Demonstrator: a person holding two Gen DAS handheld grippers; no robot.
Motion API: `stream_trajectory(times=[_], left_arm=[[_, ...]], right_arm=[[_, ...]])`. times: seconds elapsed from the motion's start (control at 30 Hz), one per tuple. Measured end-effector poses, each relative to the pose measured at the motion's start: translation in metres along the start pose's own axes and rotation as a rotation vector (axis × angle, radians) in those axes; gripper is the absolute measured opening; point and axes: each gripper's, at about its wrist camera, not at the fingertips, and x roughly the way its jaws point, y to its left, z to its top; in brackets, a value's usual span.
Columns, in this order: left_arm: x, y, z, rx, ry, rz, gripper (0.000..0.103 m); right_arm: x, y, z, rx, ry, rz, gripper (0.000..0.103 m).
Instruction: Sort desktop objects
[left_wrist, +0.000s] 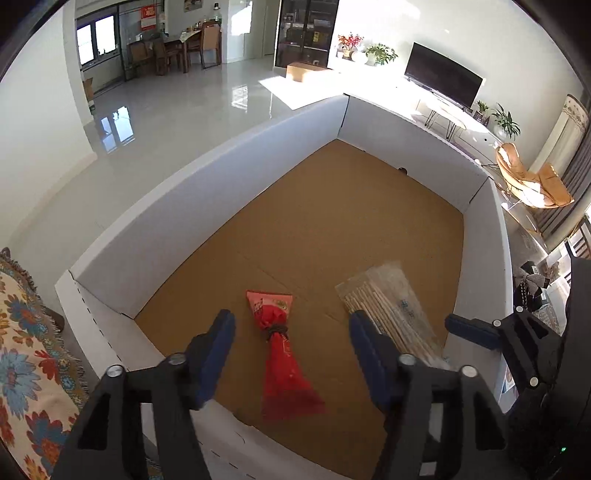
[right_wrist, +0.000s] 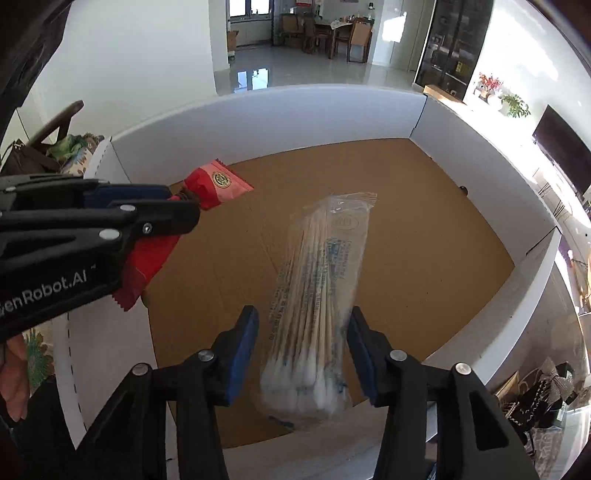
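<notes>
- My left gripper (left_wrist: 291, 328) stands wide open over the white-walled box (left_wrist: 207, 192); its pads clear the red packet (left_wrist: 282, 354) between them on both sides.
- The red packet, tied at its middle with a dark band, is slightly blurred over the brown cardboard floor (left_wrist: 332, 221), near the front wall; I cannot tell whether it rests there.
- My right gripper (right_wrist: 301, 332) is also wide open, its pads touching nothing.
- The clear bag of cotton swabs (right_wrist: 317, 295) is between those pads, blurred, cotton tips nearest the camera.
- In the left view, both items are side by side, apart.
</notes>
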Motion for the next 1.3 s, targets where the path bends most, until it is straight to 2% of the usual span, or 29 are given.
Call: stream_trajectory(times=[0.03, 0.1, 0.17, 0.2, 0.33, 0.43, 0.6, 0.67, 0.73, 0.83, 0.9, 1.0, 1.07, 1.17, 1.23, 1.3], left_arm=[[0.003, 0.000, 0.003, 0.010, -0.008, 0.027, 0.100], [0.013, 0.001, 0.006, 0.036, 0.017, 0.043, 0.100], [0.026, 0.003, 0.005, 0.050, 0.065, 0.056, 0.100], [0.025, 0.002, 0.004, 0.059, 0.058, 0.057, 0.100], [0.018, -0.010, -0.007, 0.139, 0.015, 0.143, 0.100], [0.011, -0.018, -0.018, 0.156, -0.009, 0.176, 0.100], [0.001, -0.017, -0.030, 0.112, -0.011, 0.135, 0.100], [-0.002, -0.018, -0.030, 0.107, -0.036, 0.117, 0.100], [-0.005, -0.015, -0.028, 0.082, -0.057, 0.070, 0.100], [-0.032, -0.014, -0.029, -0.009, -0.128, -0.066, 0.100], [-0.058, -0.024, -0.035, -0.027, -0.197, -0.152, 0.100], [-0.097, -0.052, -0.046, 0.034, -0.277, -0.237, 0.100], [-0.117, -0.077, -0.056, 0.097, -0.309, -0.297, 0.100], [-0.134, -0.122, -0.077, 0.213, -0.321, -0.398, 0.103], [-0.135, -0.156, -0.093, 0.303, -0.303, -0.435, 0.103], [-0.123, -0.192, -0.109, 0.398, -0.253, -0.439, 0.103]], right_arm=[[0.004, 0.004, -0.003, -0.024, 0.018, 0.000, 0.088], [0.004, 0.008, -0.011, -0.075, -0.008, 0.003, 0.090], [0.011, 0.014, -0.018, -0.160, 0.005, -0.056, 0.090], [0.016, 0.018, -0.022, -0.200, 0.019, -0.095, 0.091], [0.016, 0.015, -0.026, -0.181, -0.001, -0.087, 0.091], [0.013, 0.014, -0.038, -0.179, -0.024, -0.079, 0.091], [0.002, 0.015, -0.059, -0.197, -0.053, -0.060, 0.091], [-0.005, 0.015, -0.068, -0.206, -0.073, -0.048, 0.091], [-0.008, 0.014, -0.073, -0.200, -0.115, -0.041, 0.091], [-0.021, 0.013, -0.075, -0.149, -0.189, -0.069, 0.092], [-0.042, 0.004, -0.081, -0.095, -0.267, -0.100, 0.102], [-0.082, -0.009, -0.117, -0.007, -0.401, -0.148, 0.103], [-0.098, -0.024, -0.145, 0.058, -0.439, -0.195, 0.103], [-0.103, -0.059, -0.200, 0.186, -0.389, -0.280, 0.103], [-0.103, -0.093, -0.247, 0.322, -0.294, -0.318, 0.103], [-0.105, -0.133, -0.296, 0.484, -0.192, -0.337, 0.103]])
